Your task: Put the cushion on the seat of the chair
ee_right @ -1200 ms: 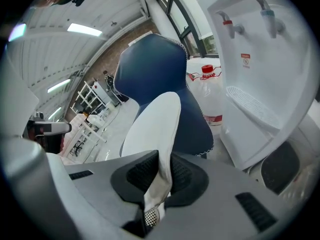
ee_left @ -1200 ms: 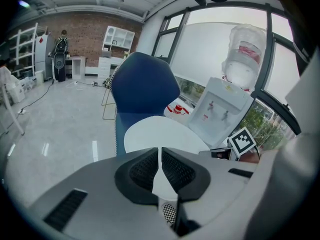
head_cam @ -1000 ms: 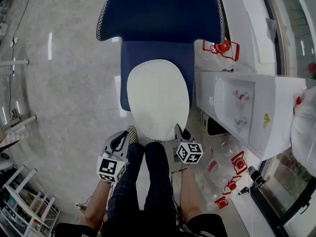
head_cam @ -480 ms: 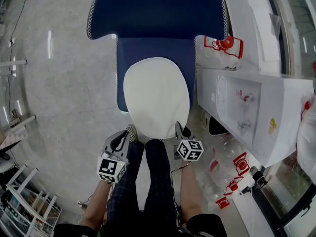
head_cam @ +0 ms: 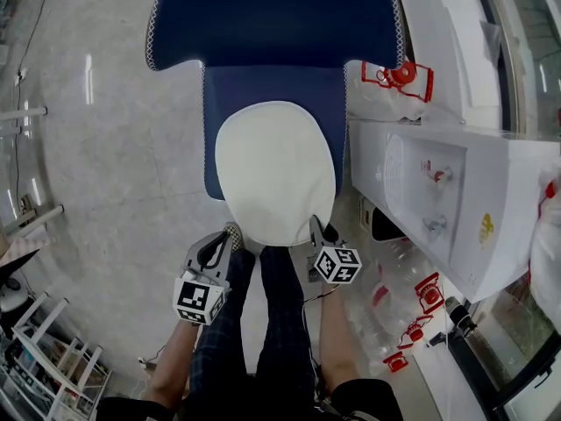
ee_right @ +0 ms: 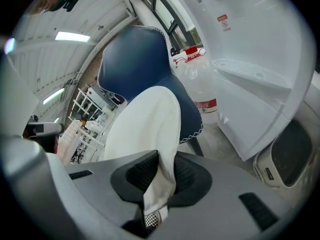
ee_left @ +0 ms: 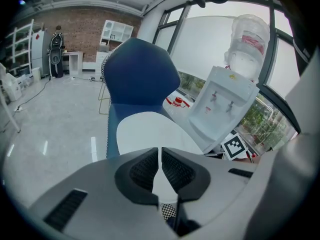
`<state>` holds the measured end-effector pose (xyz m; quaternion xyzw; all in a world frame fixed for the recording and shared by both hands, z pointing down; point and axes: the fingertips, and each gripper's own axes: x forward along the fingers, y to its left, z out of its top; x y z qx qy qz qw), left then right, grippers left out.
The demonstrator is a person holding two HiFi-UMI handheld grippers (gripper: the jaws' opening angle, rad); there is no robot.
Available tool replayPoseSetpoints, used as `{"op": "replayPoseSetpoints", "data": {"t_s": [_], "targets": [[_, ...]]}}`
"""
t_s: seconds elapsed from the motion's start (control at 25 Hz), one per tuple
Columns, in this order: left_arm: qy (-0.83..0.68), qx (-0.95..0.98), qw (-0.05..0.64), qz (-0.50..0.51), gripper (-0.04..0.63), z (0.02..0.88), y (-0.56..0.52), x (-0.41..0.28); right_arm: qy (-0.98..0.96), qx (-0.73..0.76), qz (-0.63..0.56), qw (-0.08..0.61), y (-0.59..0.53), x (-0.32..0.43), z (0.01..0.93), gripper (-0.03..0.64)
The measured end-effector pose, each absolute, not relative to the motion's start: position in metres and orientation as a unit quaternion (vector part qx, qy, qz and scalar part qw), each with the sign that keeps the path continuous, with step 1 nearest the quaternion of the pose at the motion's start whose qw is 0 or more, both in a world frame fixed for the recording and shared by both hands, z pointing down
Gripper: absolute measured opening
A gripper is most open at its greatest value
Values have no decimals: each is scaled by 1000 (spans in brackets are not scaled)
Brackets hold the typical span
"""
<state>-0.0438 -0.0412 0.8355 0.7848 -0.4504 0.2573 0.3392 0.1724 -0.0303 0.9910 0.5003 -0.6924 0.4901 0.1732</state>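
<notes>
Both hand-held grippers pinch the near edge of the white oval fabric cushion (head_cam: 273, 169). In the head view the left gripper (head_cam: 233, 235) is at the lower left of the cushion. Its jaws are pressed onto a thin bit of the white edge. The right gripper (head_cam: 317, 231) is at the lower right, and its jaws squeeze a thick fold of the white cloth.

The cushion fills the middle of the frame. It lies over the seat (head_cam: 263, 84) of the dark blue padded chair (head_cam: 272, 16). It seems to rest there, but that is hard to tell from above.

A white plastic water dispenser (head_cam: 438, 191) stands at the right. The person's legs (head_cam: 267, 323) show at the bottom, over the shiny grey floor (head_cam: 105, 165).
</notes>
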Motion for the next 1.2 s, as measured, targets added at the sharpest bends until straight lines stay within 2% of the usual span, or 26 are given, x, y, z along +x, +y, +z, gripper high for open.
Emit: {"op": "replayPoseSetpoints", "data": {"t_s": [0.24,0.48,1.2], "targets": [[-452,787,335,255,36,825,-41,-41,-686,506,490,184,-29,180,988,109],[-459,785,338,242,36,809,-40,-39,-679,532,453,226,-33,194,981,223],[-463,815,278,209,36,702,-48,-29,-710,531,412,212,-33,192,856,225]]}}
